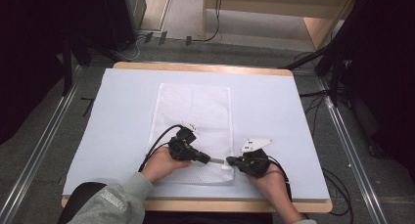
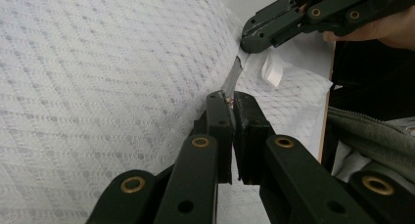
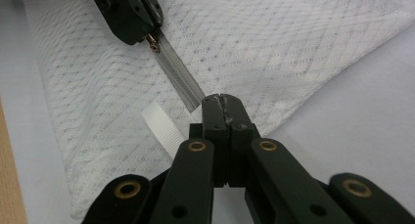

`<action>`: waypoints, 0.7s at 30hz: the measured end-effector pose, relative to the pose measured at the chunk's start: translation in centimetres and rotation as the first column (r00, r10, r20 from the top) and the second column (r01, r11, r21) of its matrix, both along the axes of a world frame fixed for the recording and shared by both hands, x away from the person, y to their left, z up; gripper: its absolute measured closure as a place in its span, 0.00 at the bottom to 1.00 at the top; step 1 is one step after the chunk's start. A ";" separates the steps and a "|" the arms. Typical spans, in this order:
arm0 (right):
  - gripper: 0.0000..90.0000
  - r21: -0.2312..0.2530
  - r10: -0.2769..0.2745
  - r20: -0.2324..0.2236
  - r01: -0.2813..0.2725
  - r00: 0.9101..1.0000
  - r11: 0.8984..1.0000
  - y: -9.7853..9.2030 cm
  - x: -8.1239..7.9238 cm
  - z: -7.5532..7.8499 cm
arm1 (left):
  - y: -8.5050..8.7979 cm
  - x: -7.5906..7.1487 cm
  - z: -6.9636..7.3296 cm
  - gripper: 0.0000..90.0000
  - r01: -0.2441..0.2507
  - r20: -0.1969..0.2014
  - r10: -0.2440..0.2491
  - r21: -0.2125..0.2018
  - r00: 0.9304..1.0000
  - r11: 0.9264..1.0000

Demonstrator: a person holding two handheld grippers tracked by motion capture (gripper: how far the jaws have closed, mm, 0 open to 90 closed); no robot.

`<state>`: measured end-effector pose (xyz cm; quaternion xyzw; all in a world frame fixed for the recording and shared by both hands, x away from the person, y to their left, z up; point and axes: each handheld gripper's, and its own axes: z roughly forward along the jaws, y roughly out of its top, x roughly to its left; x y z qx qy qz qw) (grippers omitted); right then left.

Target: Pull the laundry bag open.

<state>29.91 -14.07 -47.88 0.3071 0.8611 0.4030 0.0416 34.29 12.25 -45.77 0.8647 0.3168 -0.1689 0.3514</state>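
On the tabletop [image 1: 274,111], the right tool [image 3: 225,99] is clenched on the mesh bag's [image 1: 193,111] zipper end to anchor it, while straight ahead the left tool [image 2: 230,98] grips the zipper pull [image 3: 153,42], ready to slide it.

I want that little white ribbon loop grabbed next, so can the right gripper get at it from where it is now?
Probably yes, after letting go: the right gripper is shut on the zipper of the mesh bag, and the white loop lies uncovered beside its jaws.
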 end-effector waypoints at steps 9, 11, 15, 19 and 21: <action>1.00 -0.010 0.010 0.006 -0.010 1.000 1.000 0.1 0.0 0.1 | 0.8 -0.2 0.4 0.98 -0.003 0.008 0.003 0.007 1.000 1.000; 1.00 -0.011 0.012 0.010 -0.012 1.000 1.000 0.1 0.0 0.1 | 1.0 -0.2 0.4 0.98 -0.010 0.005 0.010 0.004 1.000 1.000; 1.00 -0.011 0.014 0.003 -0.014 1.000 1.000 0.1 0.1 0.1 | 1.3 -0.3 0.5 0.98 -0.008 0.000 0.008 0.004 1.000 1.000; 1.00 -0.012 0.016 0.007 -0.016 1.000 1.000 0.1 0.1 0.1 | 1.5 -0.3 0.6 0.98 -0.007 0.009 0.007 0.019 1.000 1.000; 1.00 -0.012 0.017 0.008 -0.017 1.000 1.000 0.1 0.1 0.1 | 2.0 -0.2 0.7 0.98 -0.017 0.001 0.017 0.014 1.000 1.000</action>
